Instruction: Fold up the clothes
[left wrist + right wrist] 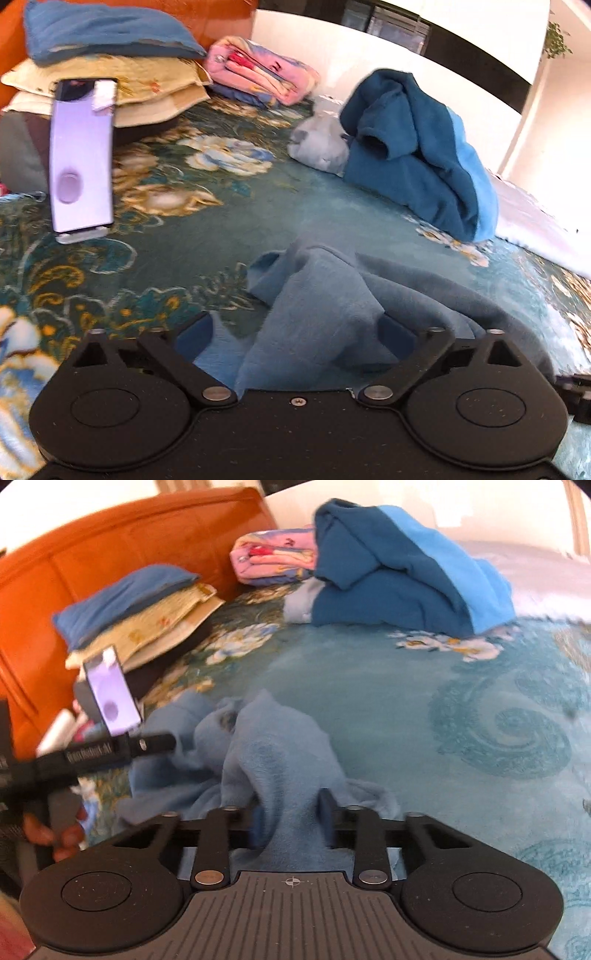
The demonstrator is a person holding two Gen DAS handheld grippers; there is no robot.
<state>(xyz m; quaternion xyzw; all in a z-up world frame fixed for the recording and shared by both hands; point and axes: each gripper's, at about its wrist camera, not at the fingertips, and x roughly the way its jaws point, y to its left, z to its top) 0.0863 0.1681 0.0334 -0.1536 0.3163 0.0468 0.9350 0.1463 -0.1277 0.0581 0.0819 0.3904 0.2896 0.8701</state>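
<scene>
We judge the task to be at an early stage. The crumpled light blue fleece garment [273, 760] lies unfolded in a heap on the teal floral bedspread [369, 686], directly ahead of both tools. No flat panel, straight edge or completed fold shows on it.

The right gripper [291, 823] is clamped on a raised ridge of this garment; its jaws stand close together with the cloth pinched between them. The left gripper [299, 332] stands wide, its jaws apart on either side of a bunched fold. The cloth lies between them, but we see no pad pressing on it, so we count this side as not yet gripping. In the right wrist view, the left tool's black handle [110, 753] reaches in from the left with fingers [62, 838] wrapped round it.

Remaining work, as we judge it: secure the second hold, spread the garment flat, then fold it. A heaped dark blue and light blue fleece piece [417, 147] lies further back on the bed, apparently also unfolded.

The surface is a soft bed. A stack of pillows [110, 81] and a folded pink patterned blanket [262, 70] rest near the orange padded headboard [122, 542]. A white wall [332, 44] closes the far side.
</scene>
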